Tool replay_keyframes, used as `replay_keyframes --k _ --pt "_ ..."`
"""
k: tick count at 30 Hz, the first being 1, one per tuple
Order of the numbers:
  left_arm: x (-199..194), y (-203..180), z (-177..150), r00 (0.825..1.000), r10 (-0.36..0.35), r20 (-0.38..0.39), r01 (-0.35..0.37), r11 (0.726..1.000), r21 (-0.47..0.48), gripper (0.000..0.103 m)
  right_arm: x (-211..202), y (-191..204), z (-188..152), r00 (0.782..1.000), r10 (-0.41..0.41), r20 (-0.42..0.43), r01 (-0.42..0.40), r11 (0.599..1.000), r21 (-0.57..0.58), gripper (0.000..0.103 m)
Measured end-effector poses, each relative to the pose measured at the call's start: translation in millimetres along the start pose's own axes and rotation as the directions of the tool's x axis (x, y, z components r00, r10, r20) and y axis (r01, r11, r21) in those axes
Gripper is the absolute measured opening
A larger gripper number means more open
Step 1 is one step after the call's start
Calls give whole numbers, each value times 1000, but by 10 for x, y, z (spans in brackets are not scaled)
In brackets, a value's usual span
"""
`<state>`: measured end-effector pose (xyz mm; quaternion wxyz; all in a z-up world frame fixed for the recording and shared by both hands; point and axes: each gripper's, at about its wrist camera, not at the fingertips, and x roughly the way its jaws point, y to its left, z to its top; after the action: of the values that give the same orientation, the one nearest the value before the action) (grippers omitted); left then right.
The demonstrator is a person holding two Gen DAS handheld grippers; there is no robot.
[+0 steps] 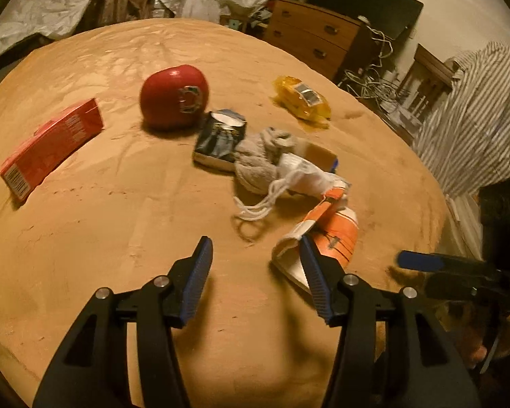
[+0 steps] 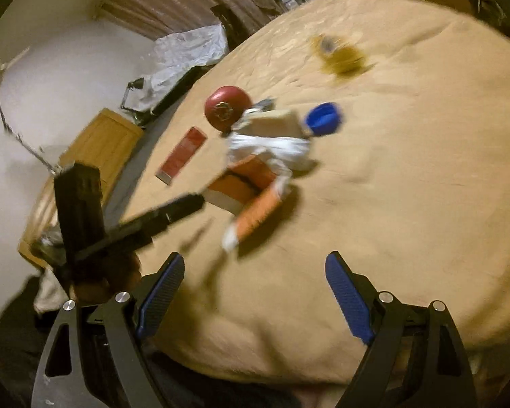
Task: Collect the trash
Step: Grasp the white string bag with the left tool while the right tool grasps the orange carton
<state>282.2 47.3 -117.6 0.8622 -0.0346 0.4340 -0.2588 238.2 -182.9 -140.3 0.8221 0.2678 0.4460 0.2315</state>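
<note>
Both grippers spread, holding nothing: left gripper (image 1: 255, 265), right gripper (image 2: 255, 292). Crumpled orange-and-white paper carton (image 1: 326, 238) lies on tan bedspread (image 1: 119, 204), nearest item, just beyond left gripper's right finger. Advice: shift left gripper right, straddle carton's raised fold, close firmly; avoid snagging white string (image 1: 258, 209) nearby.

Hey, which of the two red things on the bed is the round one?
The red ball-shaped object with a circular emblem, near the middle of the bed. The other red item is a flat rectangular box with a barcode on its end, lying farther left.
</note>
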Motion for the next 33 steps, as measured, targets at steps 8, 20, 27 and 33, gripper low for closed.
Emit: replay_keyframes --k 8,20,27,33 --pt "-195 149 -54 999 0 33 1 1000 -7 55 591 79 137 1000 10 -10 -9 990 139 35" --pt "60 -59 -54 1000 26 5 -27 994 105 58 61 -148 111 989 -78 129 73 996 43 5" --pt "256 -571 120 999 16 38 -28 947 319 58 -345 -295 70 970 -154 188 160 987 -20 5" --pt "565 -704 237 997 76 -15 -62 908 415 57 -355 -451 8 971 -157 182 161 987 -8 5"
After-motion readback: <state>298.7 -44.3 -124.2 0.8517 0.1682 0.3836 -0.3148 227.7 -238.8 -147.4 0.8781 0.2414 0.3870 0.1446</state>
